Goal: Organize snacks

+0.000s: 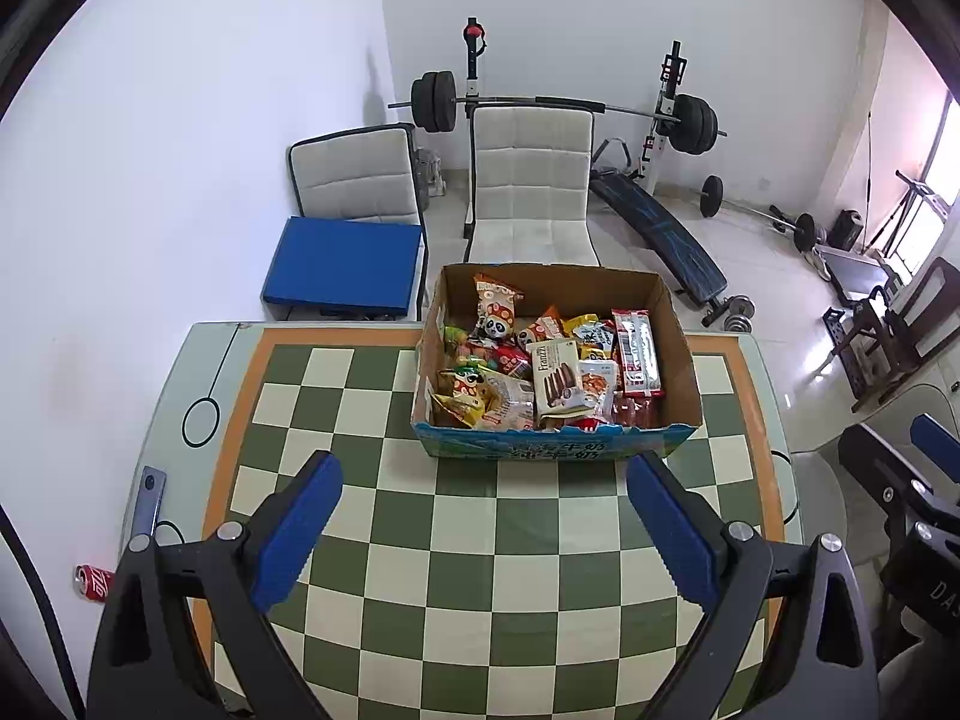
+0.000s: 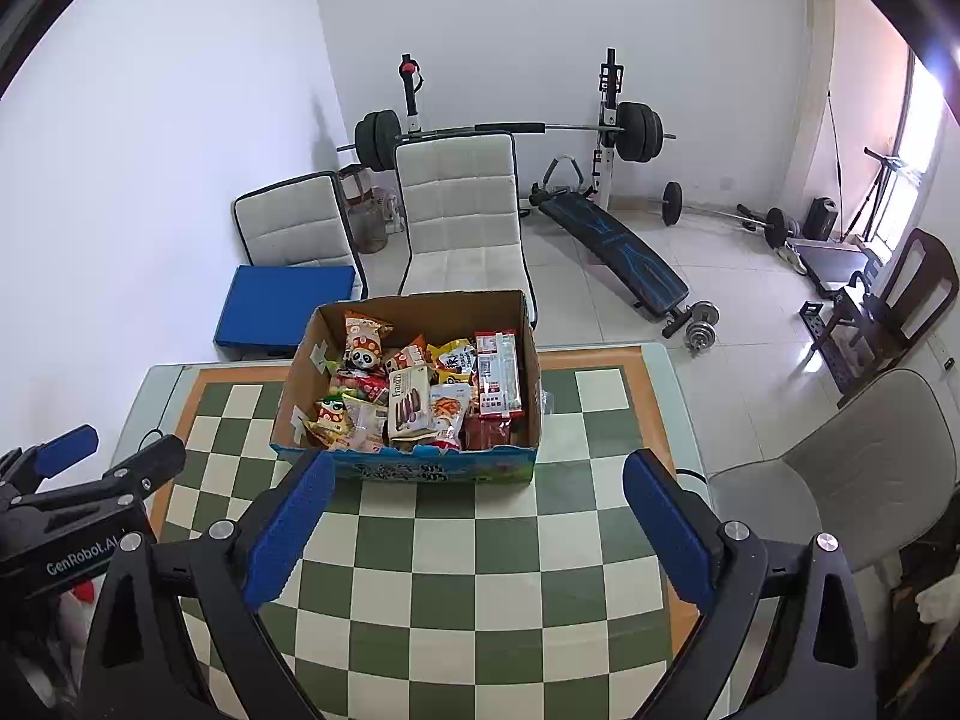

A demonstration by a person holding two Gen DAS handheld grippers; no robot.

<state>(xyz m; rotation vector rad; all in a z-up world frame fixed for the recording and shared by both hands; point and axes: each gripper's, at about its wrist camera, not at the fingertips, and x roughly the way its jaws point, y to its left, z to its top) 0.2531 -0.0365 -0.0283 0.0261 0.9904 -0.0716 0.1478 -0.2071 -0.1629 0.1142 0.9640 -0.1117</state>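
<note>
An open cardboard box (image 1: 678, 354) stands at the far side of the green-and-cream checkered table (image 1: 480, 540). It holds several snack packets, among them a Franzzi biscuit box (image 1: 555, 381), panda-print bags (image 1: 495, 309) and a red-and-white bar pack (image 1: 637, 351). My left gripper (image 1: 483, 531) is open and empty, hovering above the table short of the box. My right gripper (image 2: 477, 531) is open and empty, also short of the box (image 2: 528, 360). The left gripper also shows in the right wrist view (image 2: 108, 456).
Two white chairs (image 1: 528, 180) stand behind the table, one with a blue pad (image 1: 348, 267). A barbell rack (image 1: 570, 105) and sit-up bench (image 1: 660, 228) lie beyond. A grey chair (image 2: 852, 468) is at the table's right. A red can (image 1: 93, 582) lies on the floor at left.
</note>
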